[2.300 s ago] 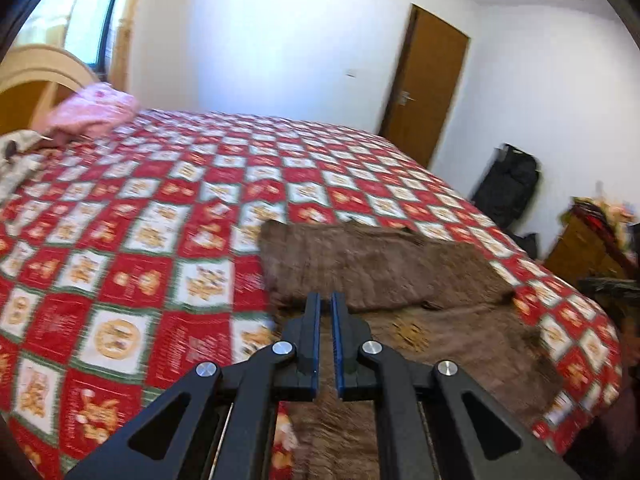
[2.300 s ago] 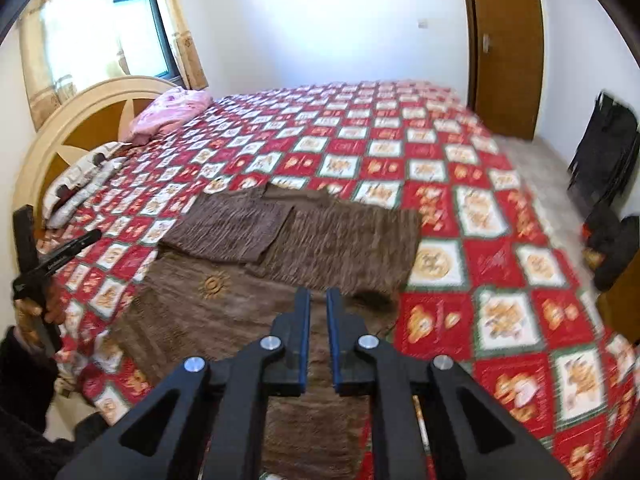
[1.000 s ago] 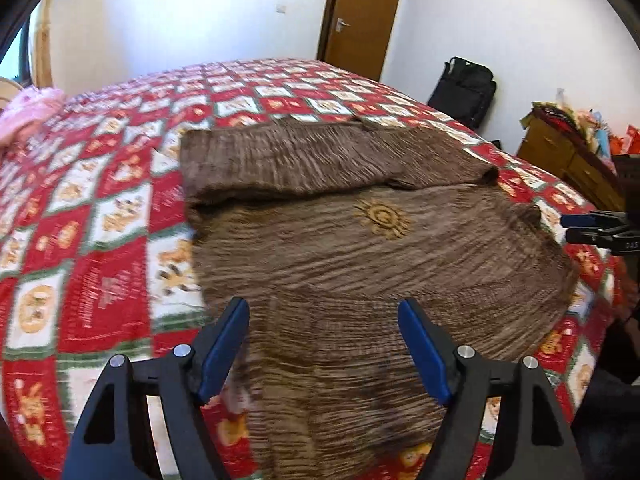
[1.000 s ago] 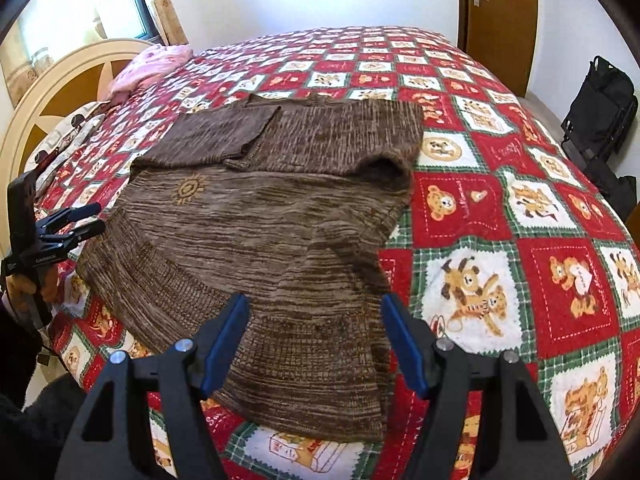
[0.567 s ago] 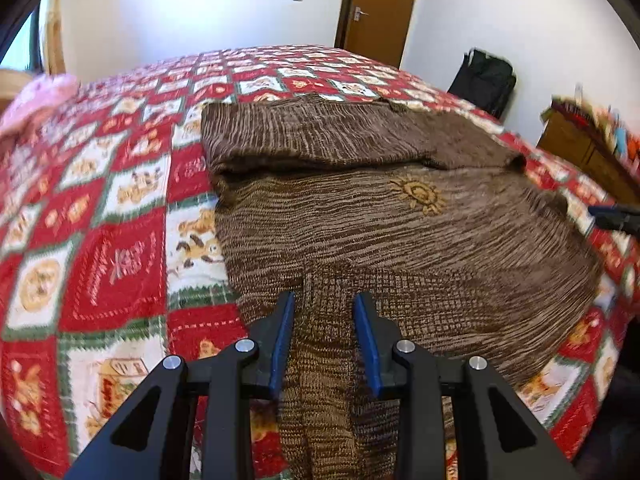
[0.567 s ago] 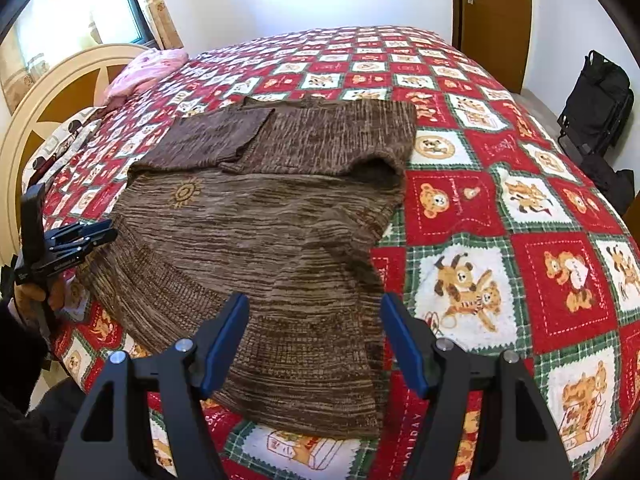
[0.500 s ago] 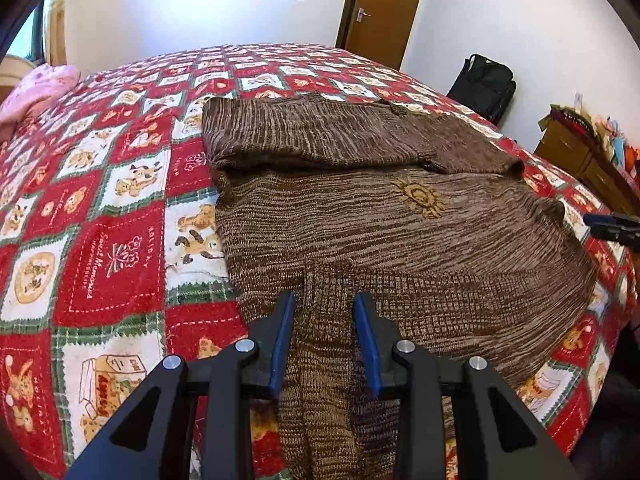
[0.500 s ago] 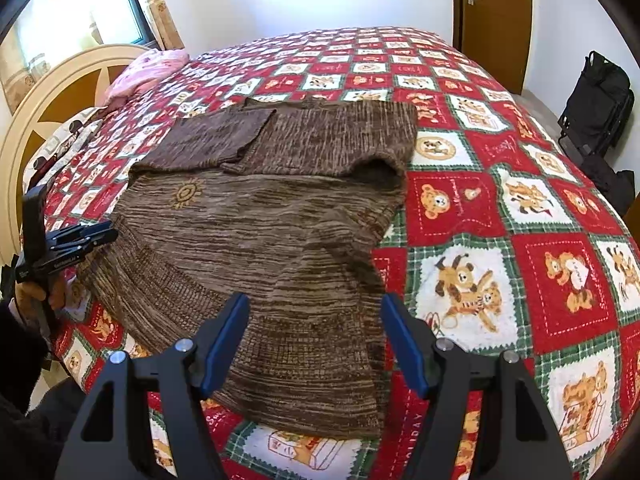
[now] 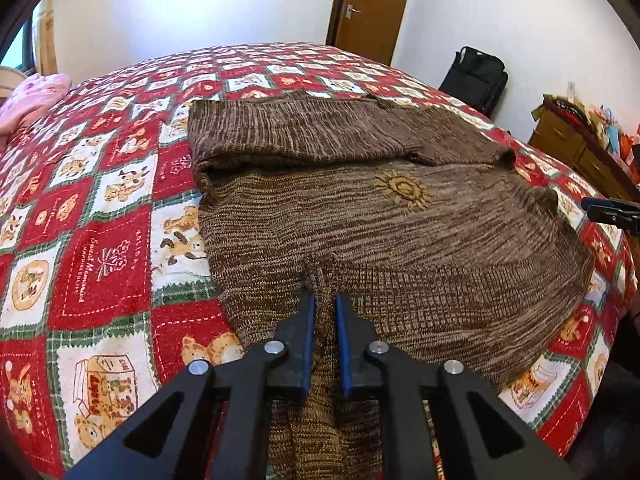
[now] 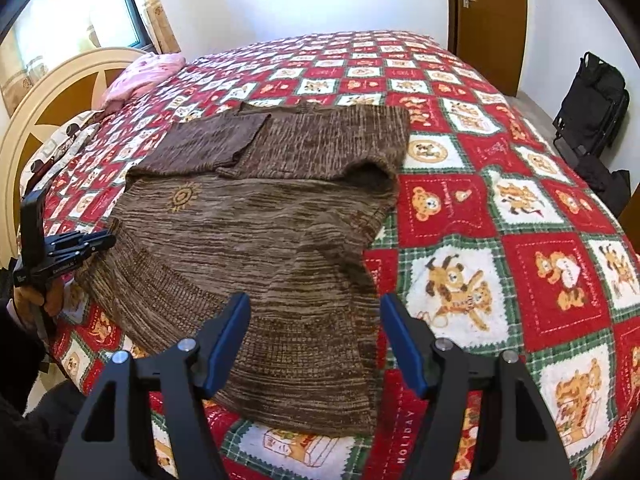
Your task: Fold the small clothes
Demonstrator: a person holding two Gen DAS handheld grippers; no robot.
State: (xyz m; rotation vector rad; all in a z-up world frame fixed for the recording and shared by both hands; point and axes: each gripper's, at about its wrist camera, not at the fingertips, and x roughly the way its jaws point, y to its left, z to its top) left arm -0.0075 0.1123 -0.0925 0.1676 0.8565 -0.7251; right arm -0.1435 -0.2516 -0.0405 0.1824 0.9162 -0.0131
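Observation:
A brown knitted sweater (image 9: 400, 216) with a yellow sun emblem lies flat on the bed, its sleeves folded across the upper part; it also shows in the right wrist view (image 10: 256, 224). My left gripper (image 9: 325, 304) is shut on a pinch of the sweater's ribbed hem at the near left corner. It shows too in the right wrist view (image 10: 106, 240), at the sweater's left edge. My right gripper (image 10: 314, 316) is open and empty, just above the hem at the near right corner. Its tip shows in the left wrist view (image 9: 592, 206).
The bed carries a red, white and green patchwork quilt (image 10: 500, 208). A pink cloth (image 10: 148, 70) lies by the round headboard (image 10: 60, 92). A black bag (image 10: 592, 100) stands by the wall near a brown door (image 10: 488, 12). A wooden dresser (image 9: 576, 148) stands to the right.
My left gripper came down to the hem, then closed from wide open onto a fold of the sweater. My right gripper opened earlier and has stayed open over the hem.

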